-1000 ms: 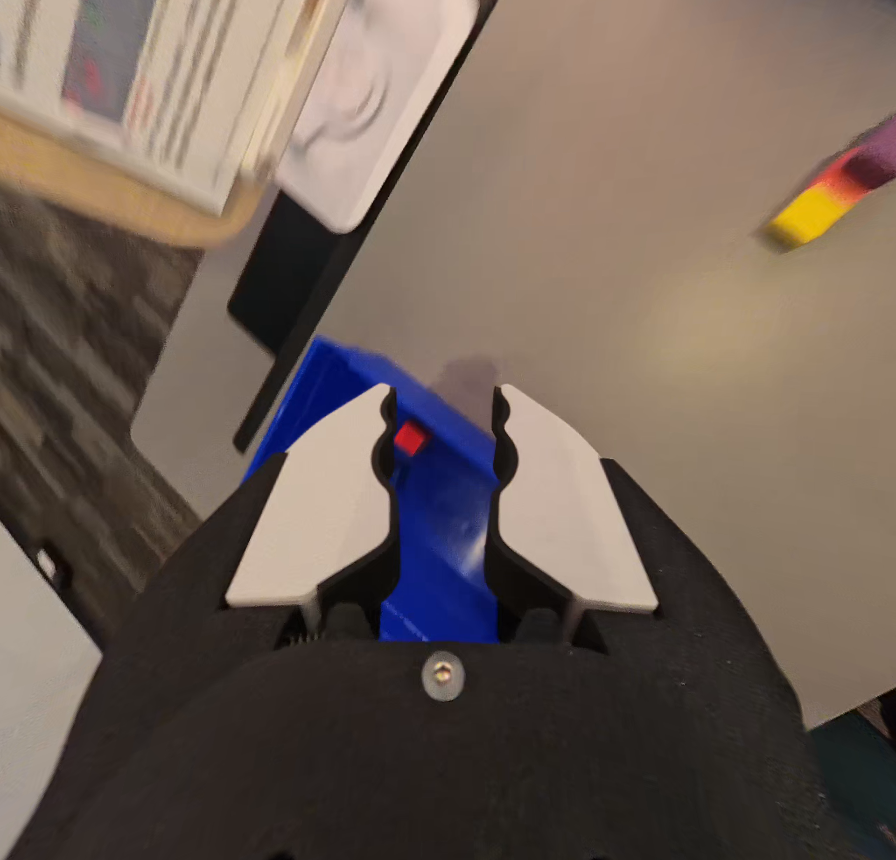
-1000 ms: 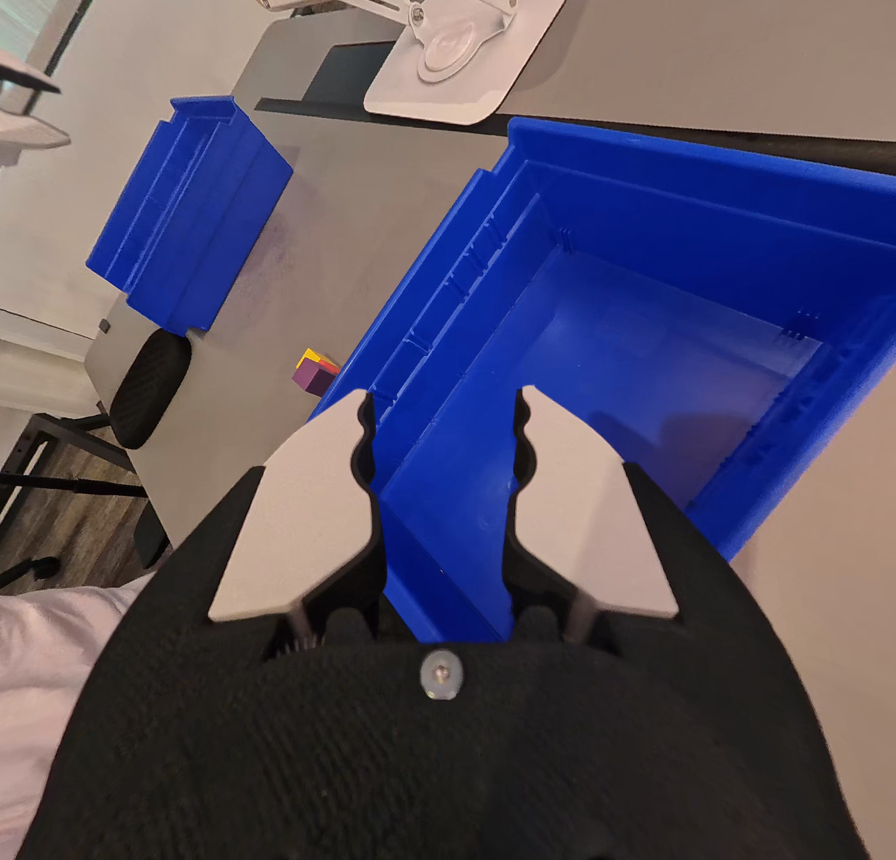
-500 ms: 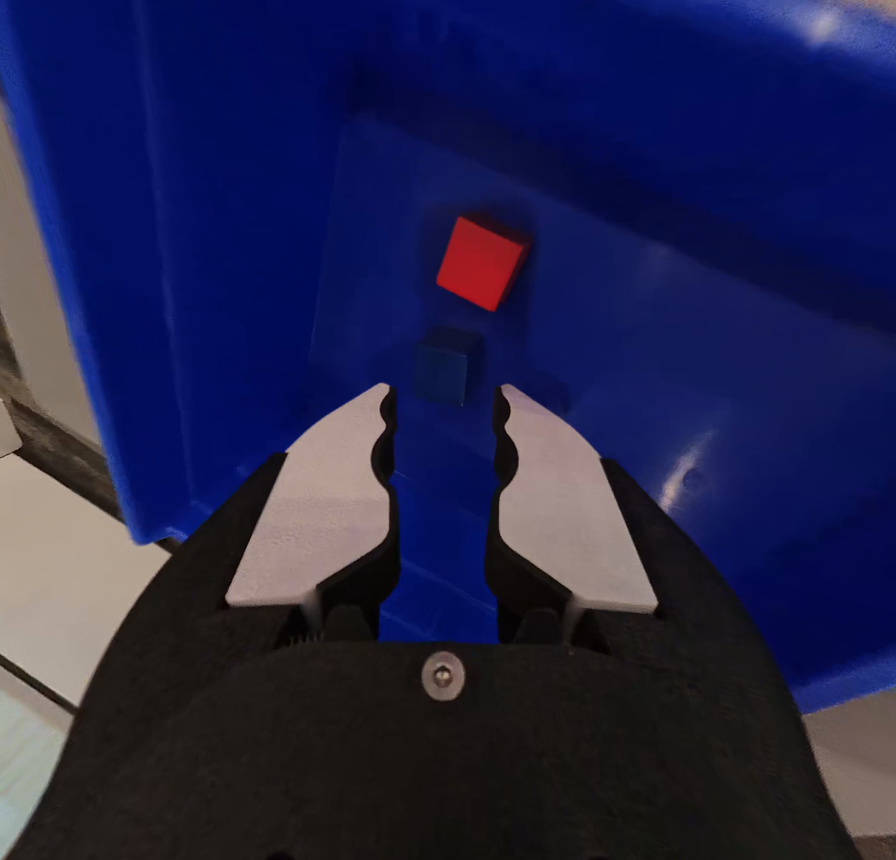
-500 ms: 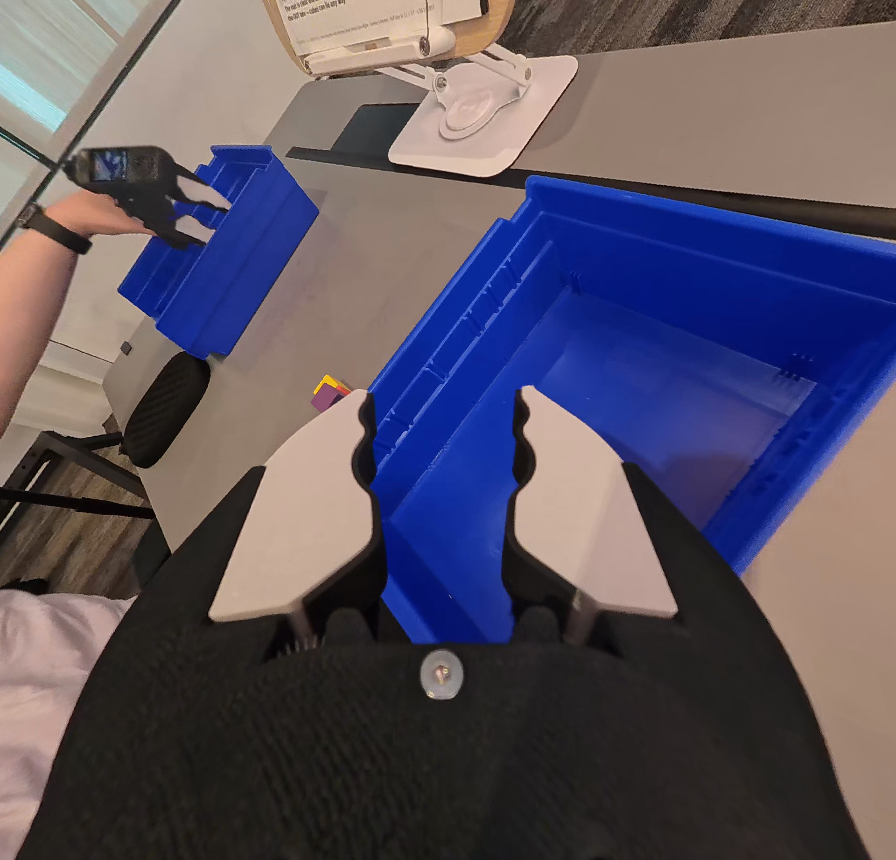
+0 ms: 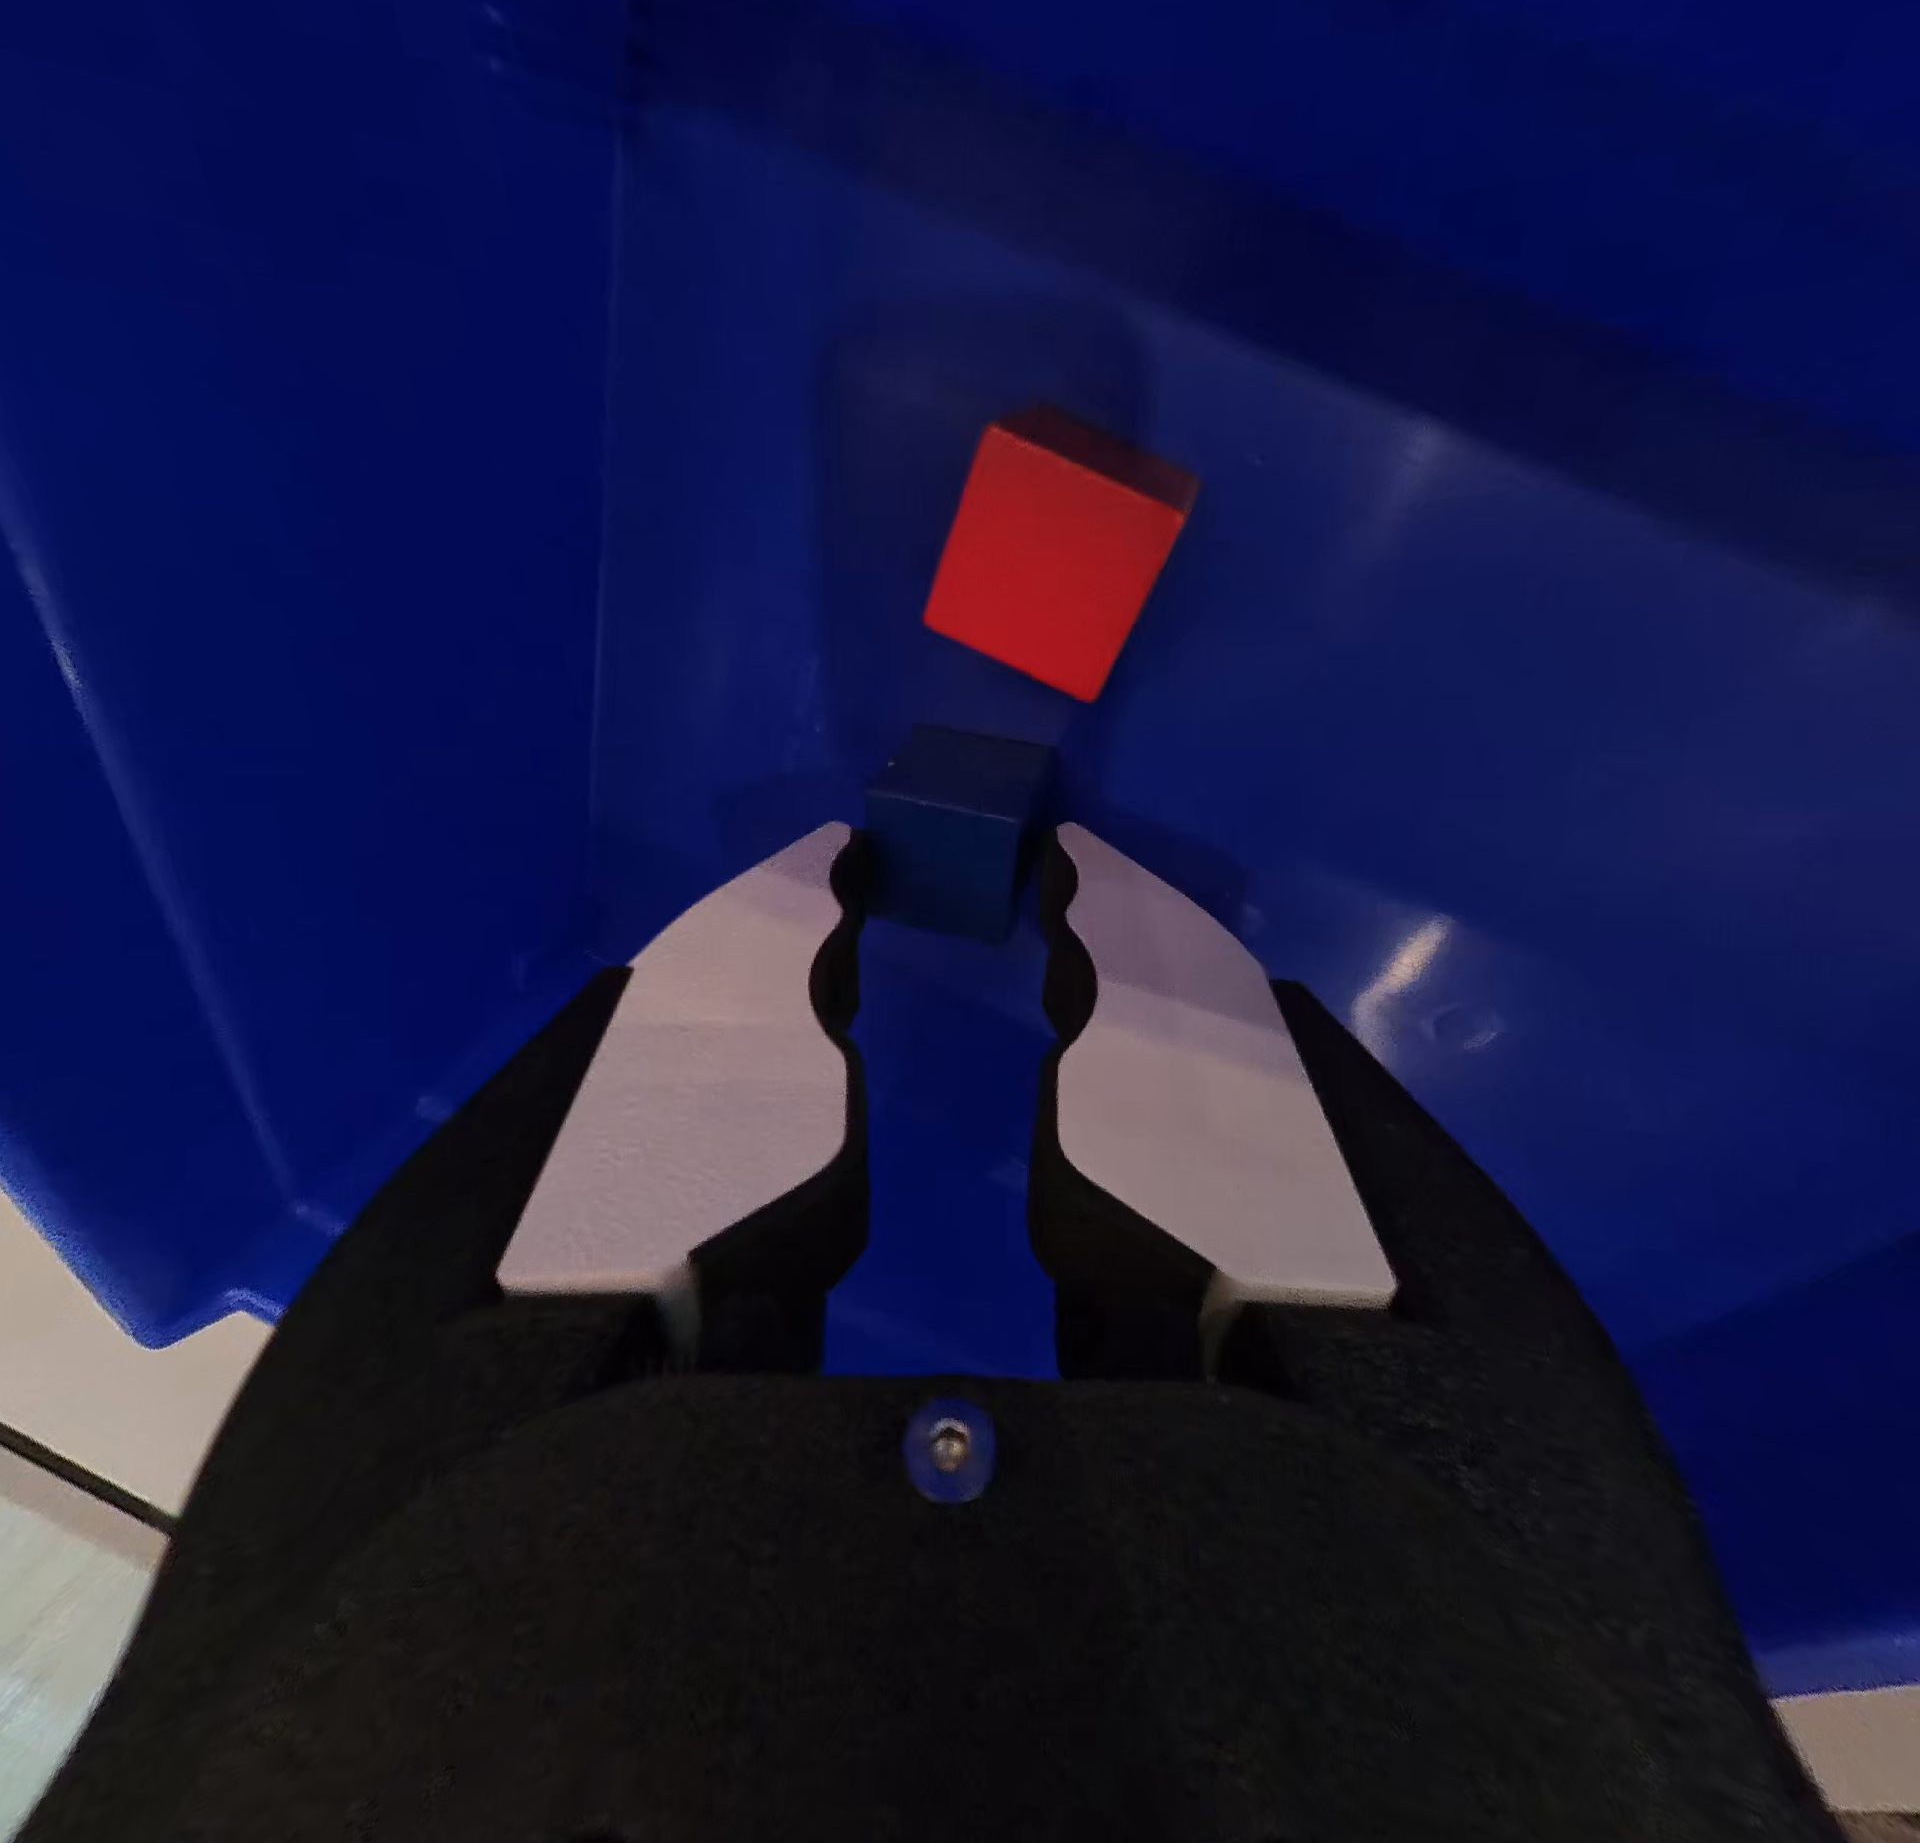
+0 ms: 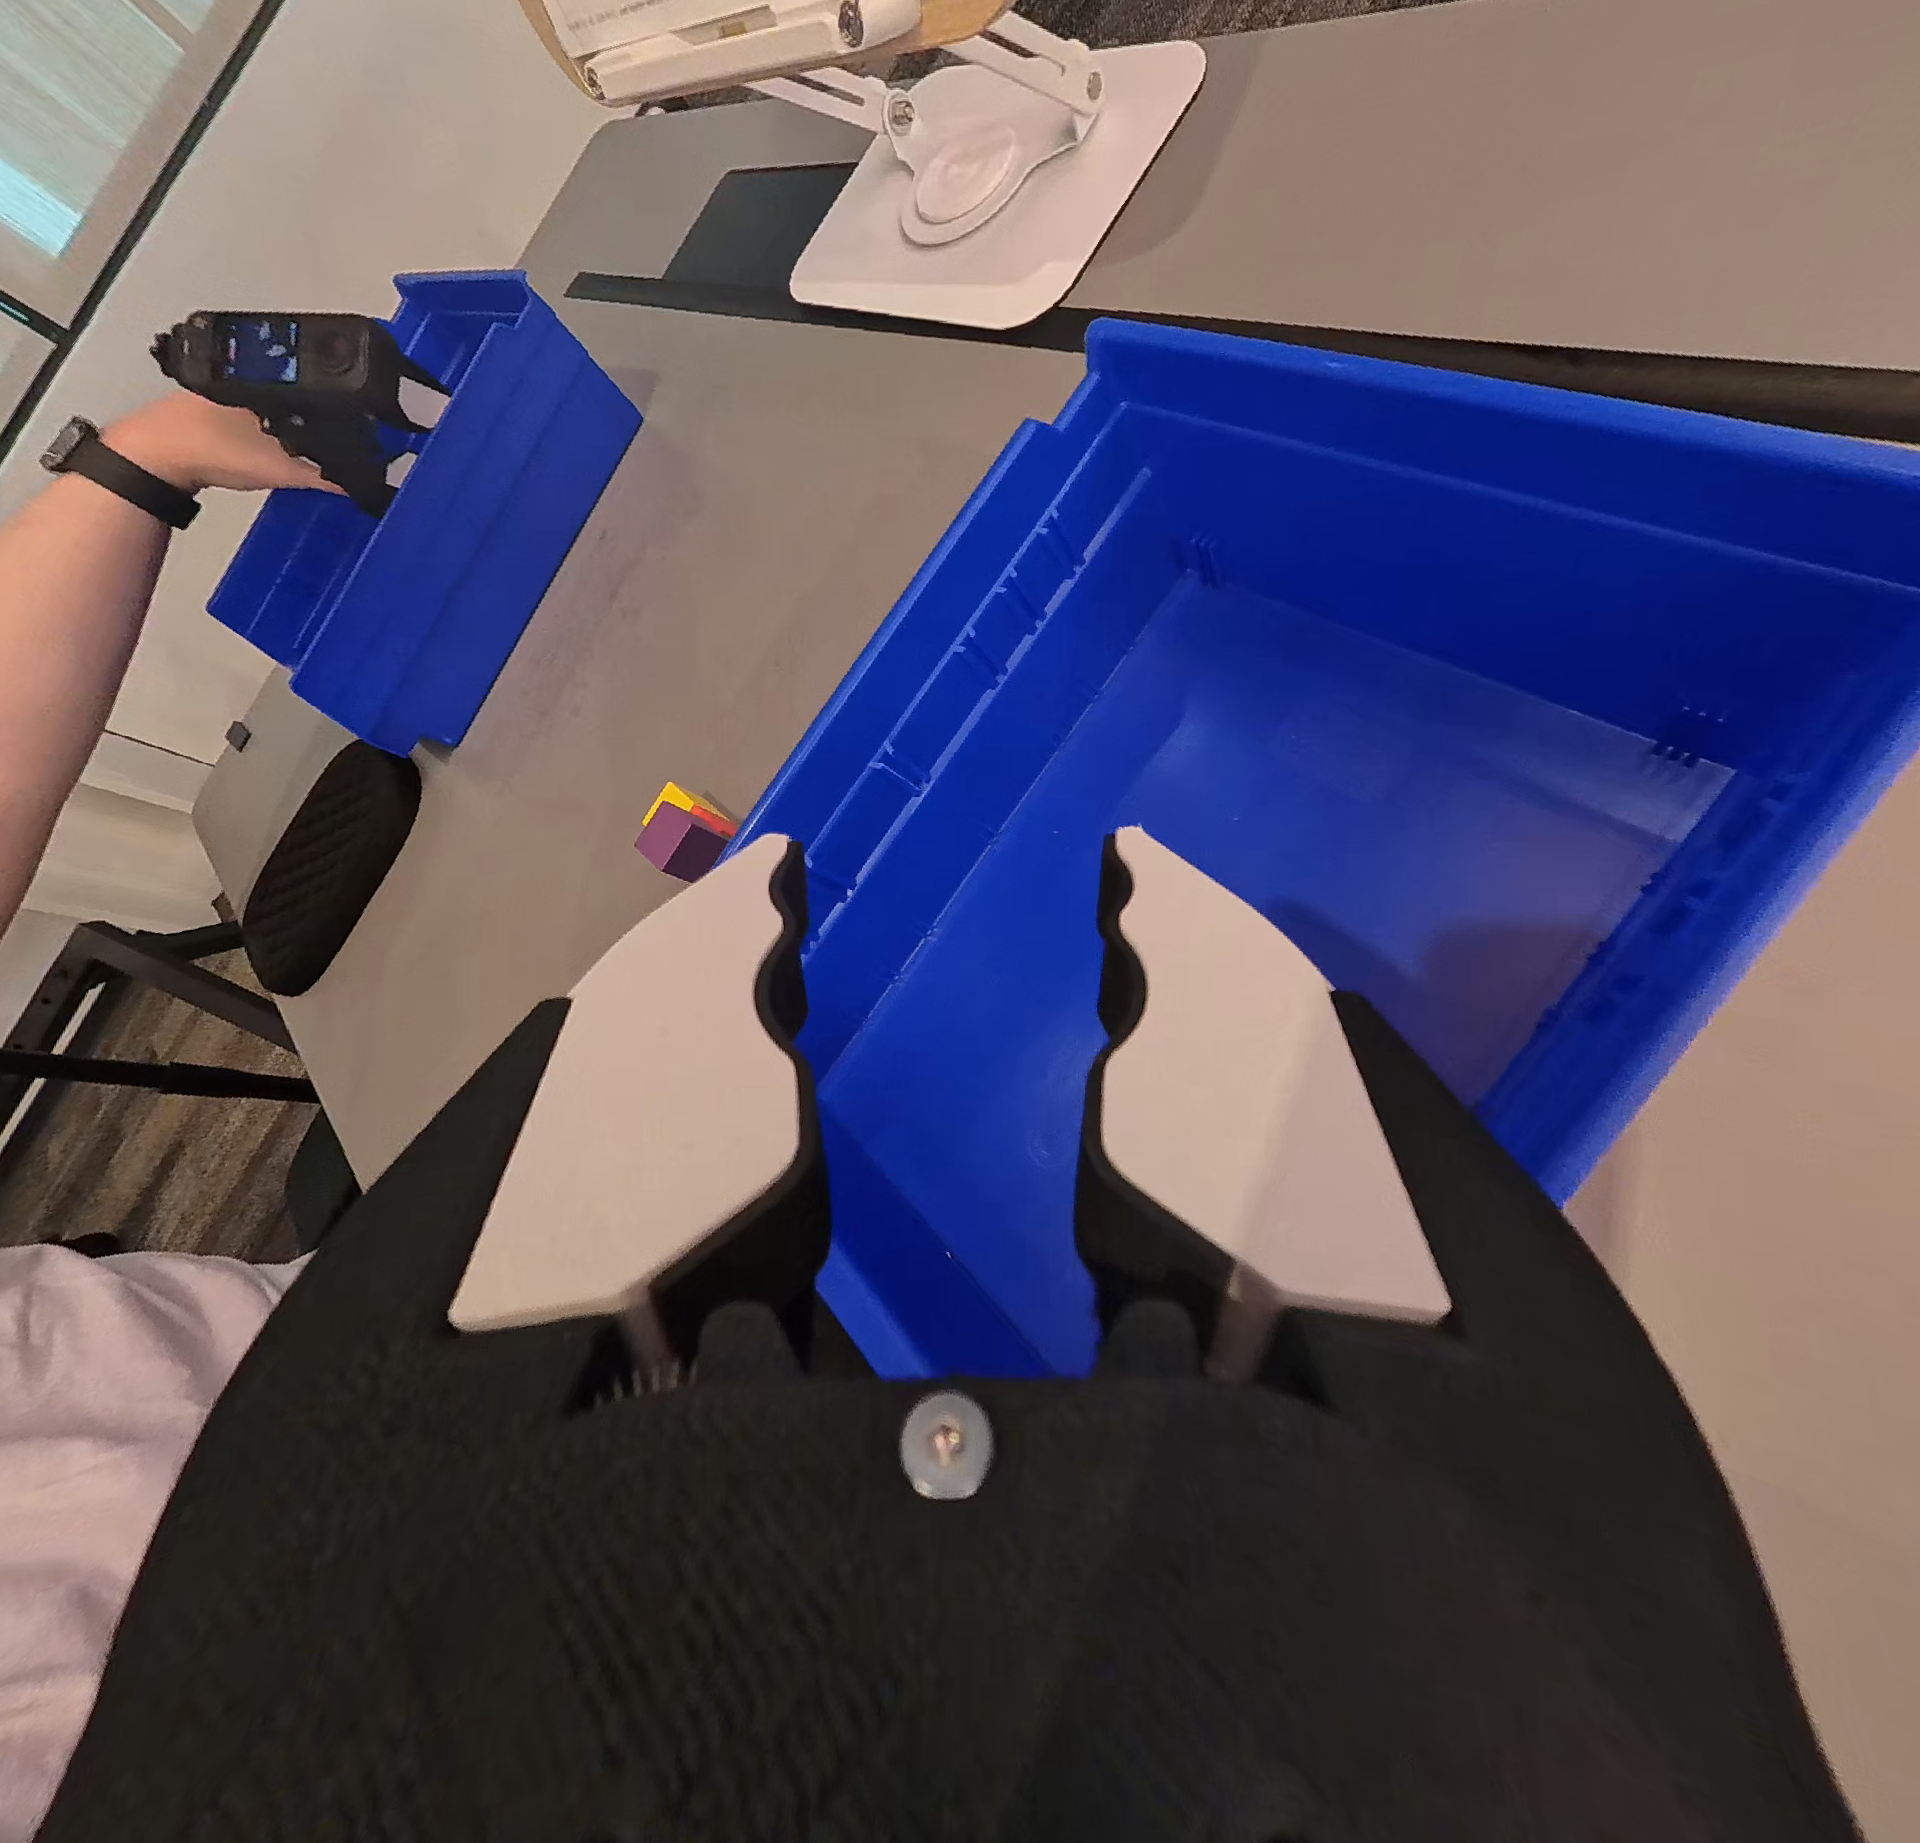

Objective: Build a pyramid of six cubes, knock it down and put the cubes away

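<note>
Your left gripper [image 5: 948, 837] is down inside the far blue bin [image 5: 312, 650], jaws narrow, tips either side of the blue cube [image 5: 951, 848]; can't tell if they pinch it. Red cube [image 5: 1055, 552] sits just beyond it. Your right gripper [image 6: 951, 858] hangs wide and empty over the near blue bin [image 6: 1351, 505]. Purple cube [image 6: 681, 843], with yellow and red behind, sits on the table [image 6: 779, 505] beside that bin.

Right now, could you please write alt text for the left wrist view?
The open left gripper reaches into a blue bin, its fingertips on either side of a dark blue cube on the bin floor. A red cube lies just beyond it.
</note>
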The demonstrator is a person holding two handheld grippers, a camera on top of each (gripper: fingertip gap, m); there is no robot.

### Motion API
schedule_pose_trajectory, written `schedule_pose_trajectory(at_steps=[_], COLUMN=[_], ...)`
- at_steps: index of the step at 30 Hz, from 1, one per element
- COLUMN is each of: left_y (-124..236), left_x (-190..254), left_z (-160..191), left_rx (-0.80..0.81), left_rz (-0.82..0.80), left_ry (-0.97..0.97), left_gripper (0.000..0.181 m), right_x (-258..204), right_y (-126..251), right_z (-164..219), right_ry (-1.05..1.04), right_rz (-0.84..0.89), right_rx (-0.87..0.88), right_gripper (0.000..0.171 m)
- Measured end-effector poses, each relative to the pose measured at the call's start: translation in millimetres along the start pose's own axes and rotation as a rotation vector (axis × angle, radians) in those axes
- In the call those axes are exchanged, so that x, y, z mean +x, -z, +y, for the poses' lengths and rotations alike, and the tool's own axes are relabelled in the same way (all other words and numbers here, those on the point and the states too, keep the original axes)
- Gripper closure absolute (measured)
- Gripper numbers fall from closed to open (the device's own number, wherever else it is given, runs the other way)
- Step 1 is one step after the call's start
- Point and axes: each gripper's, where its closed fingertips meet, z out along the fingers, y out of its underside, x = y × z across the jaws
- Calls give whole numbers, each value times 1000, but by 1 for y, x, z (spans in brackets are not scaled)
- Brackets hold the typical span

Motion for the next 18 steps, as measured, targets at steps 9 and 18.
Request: schedule_pose_trajectory(at_steps=[9,18], left_y=[37,170], left_x=[-20,-40], left_z=[8,-37], left_rx=[44,234], left_rz=[-91,-292], left_ry=[56,192], left_gripper=[152,153], right_x=[3,-1], right_y=[-2,0], right_z=[4,2], right_ry=[-13,0], right_rz=[-8,-9], right_rx=[-13,-7], right_gripper=[116,116])
